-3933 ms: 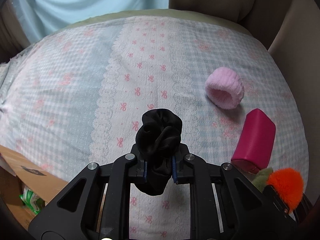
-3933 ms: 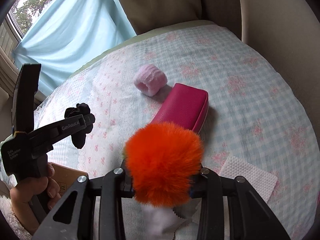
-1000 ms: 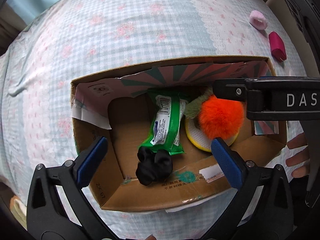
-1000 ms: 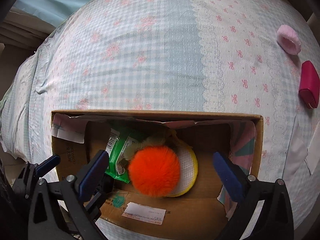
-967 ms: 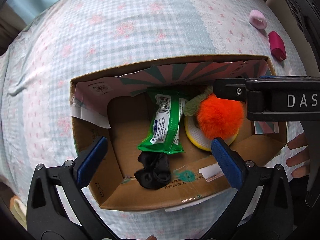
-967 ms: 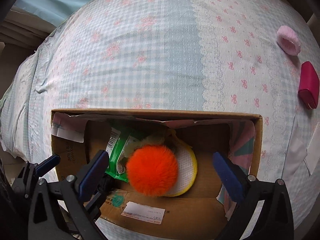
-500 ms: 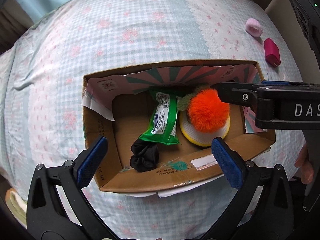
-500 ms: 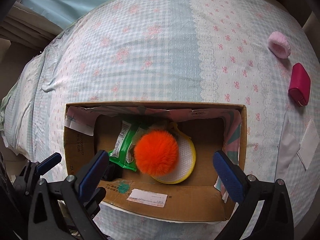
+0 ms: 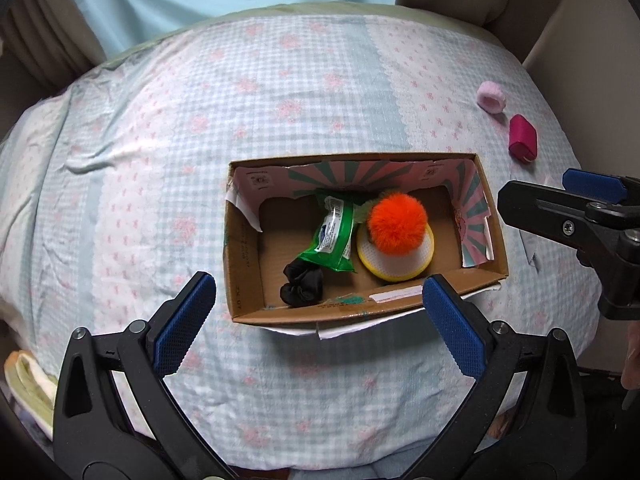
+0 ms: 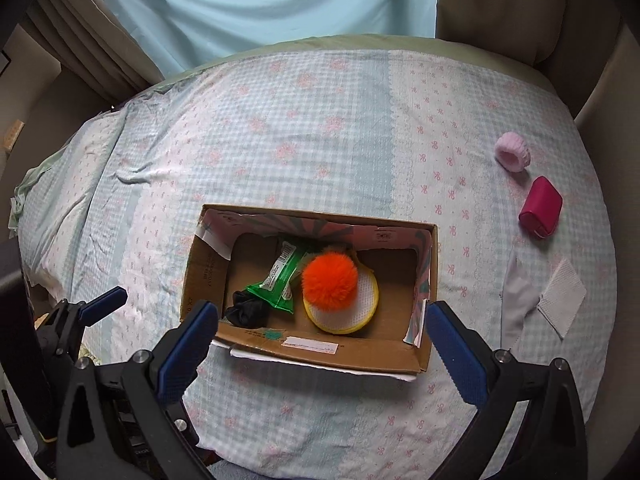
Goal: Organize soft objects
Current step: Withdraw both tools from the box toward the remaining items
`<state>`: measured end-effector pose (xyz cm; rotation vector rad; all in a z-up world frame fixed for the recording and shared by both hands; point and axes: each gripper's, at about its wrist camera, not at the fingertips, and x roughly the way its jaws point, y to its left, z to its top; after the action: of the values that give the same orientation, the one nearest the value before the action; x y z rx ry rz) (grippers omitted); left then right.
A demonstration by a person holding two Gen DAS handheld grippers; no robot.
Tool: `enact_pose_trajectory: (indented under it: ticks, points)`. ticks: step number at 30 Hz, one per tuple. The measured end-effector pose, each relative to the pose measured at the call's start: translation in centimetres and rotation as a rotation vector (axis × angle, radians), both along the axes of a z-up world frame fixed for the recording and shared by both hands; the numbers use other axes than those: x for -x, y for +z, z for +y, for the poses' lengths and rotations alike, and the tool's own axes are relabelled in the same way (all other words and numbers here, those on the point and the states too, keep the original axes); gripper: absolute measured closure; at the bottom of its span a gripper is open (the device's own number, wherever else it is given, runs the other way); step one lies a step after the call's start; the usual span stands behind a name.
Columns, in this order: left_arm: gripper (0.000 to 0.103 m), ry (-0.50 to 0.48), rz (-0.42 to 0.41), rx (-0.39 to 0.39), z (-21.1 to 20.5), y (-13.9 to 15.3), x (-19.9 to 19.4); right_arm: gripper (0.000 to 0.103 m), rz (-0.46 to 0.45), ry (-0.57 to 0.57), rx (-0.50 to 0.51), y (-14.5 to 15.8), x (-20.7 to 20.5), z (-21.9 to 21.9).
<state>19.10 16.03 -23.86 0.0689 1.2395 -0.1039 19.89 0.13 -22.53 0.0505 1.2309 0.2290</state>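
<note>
An open cardboard box (image 9: 496,240) (image 10: 188,276) lies on the checked bedspread. Inside are a black scrunchie (image 9: 303,282) (image 10: 245,310), an orange pompom (image 9: 397,219) (image 10: 329,276) on a yellow-rimmed white pad (image 9: 394,266) (image 10: 344,312), and a green packet (image 9: 333,236) (image 10: 278,276). My left gripper (image 9: 318,320) is open and empty, above the box's near side. My right gripper (image 10: 320,340) is open and empty, also above the near side. A pink fuzzy band (image 9: 491,97) (image 10: 513,156) and a magenta pouch (image 9: 522,144) (image 10: 541,206) lie on the bed at the far right.
White cloth pieces (image 10: 562,296) lie on the bedspread (image 10: 304,128) right of the box. A light blue curtain (image 10: 260,0) hangs behind the bed, and a beige cushion (image 10: 520,4) stands at the back right. The right gripper also shows in the left wrist view (image 9: 580,216).
Both grippers have let go of the scrunchie and the pompom, which now lie in the box. Both grippers have since risen and pulled back, so the box looks smaller.
</note>
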Motion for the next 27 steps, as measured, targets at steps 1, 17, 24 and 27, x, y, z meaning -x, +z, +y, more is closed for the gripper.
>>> enact_pose_trajectory:
  ticks: [1,17,24,27]
  points:
    - [0.000,0.011,-0.014,0.004,0.2,0.8,0.5,0.000,-0.020,0.001,0.001,1.0,0.6,0.0]
    - [0.000,0.103,-0.206,0.024,1.5,10.9,6.5,0.000,-0.270,-0.135,0.019,8.6,9.0,-3.2]
    - [0.000,0.030,-0.240,0.050,-0.8,12.6,6.1,0.000,-0.307,-0.282,0.036,9.2,11.2,-7.6]
    - [0.000,0.001,-0.250,0.063,-2.6,13.3,5.6,0.000,-0.313,-0.343,0.042,9.4,11.9,-10.4]
